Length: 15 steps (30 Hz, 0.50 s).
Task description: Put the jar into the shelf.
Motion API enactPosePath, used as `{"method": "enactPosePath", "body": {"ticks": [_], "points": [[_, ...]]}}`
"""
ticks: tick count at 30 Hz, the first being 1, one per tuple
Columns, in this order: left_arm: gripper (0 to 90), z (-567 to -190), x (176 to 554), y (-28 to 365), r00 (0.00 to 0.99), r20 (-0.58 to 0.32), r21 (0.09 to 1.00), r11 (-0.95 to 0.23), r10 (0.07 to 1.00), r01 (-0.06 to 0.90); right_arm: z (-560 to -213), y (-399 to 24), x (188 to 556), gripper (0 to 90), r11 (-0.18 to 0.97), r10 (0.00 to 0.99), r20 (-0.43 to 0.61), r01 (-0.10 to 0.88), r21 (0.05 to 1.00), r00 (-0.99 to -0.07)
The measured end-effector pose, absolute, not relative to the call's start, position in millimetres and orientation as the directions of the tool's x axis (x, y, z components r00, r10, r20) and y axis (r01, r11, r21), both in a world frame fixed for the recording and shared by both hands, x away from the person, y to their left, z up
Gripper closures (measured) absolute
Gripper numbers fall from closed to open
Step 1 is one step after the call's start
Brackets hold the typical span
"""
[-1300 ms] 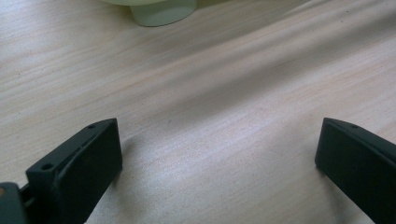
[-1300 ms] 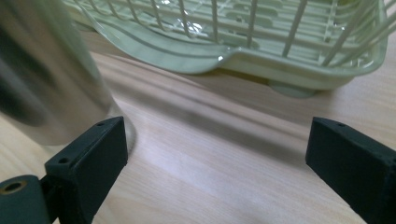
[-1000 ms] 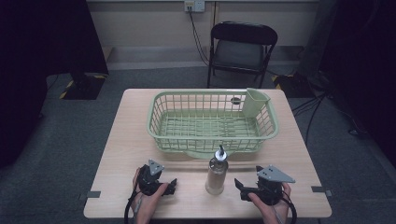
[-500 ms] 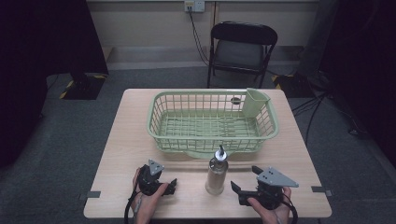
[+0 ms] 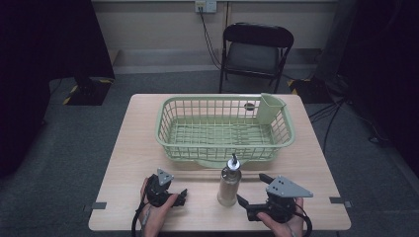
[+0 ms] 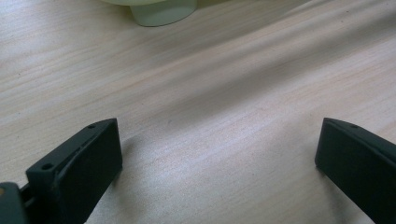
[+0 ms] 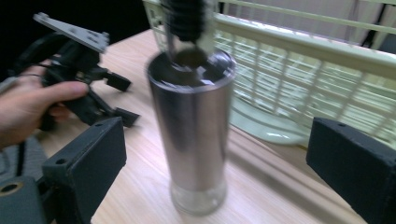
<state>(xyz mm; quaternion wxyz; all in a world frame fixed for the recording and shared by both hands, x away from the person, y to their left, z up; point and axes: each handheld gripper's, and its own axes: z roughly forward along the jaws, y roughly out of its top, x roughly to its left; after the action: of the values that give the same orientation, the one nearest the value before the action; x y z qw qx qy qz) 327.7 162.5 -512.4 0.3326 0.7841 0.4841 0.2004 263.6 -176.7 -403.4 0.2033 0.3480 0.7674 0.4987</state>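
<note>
The right tongs [image 5: 251,189] are lined up on the bottle [image 5: 230,181] now, jaws spread wide and just opened a touch further, the bottle standing between them in the right gripper view with clear air on both sides and nothing gripped. That bottle [image 7: 194,126] stands upright near the front edge of the surface [image 5: 138,143], about midway along it, just in front of the green basket [image 5: 168,123].

Here's the worry: it's a tall, narrow, shiny cylinder with a dark pourer on top. If one jaw arrives before the other, I'd expect it to tip, most likely toward the basket or off toward the front edge. A smooth metal-looking wall could also slide in the pads if the squeeze lands too high or too light. And the basket's rim sits close behind, so pushing in too deep could knock the far jaw against it.

The left tongs [image 5: 183,195] rest low on the surface near the front left corner, jaws wide apart over bare wood, holding nothing.

The surface itself is pale wood grain, carrying the basket with its little cutlery cup [image 5: 270,108] at the back right corner. Around it lie grey carpet, a black folding chair [image 5: 257,49] behind, a wall socket with a cable hanging down, and dark curtains at both sides.
</note>
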Motion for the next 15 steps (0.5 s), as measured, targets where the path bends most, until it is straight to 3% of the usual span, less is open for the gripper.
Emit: {"method": "enactPosePath", "body": {"ticks": [15], "points": [[0.3,-512,328,162,0.45,-0.009,0.716,-0.308,0.893,0.627,-406,-148,289,12.3,0.311,0.68,0.026,0.321,0.894,-0.732]]}}
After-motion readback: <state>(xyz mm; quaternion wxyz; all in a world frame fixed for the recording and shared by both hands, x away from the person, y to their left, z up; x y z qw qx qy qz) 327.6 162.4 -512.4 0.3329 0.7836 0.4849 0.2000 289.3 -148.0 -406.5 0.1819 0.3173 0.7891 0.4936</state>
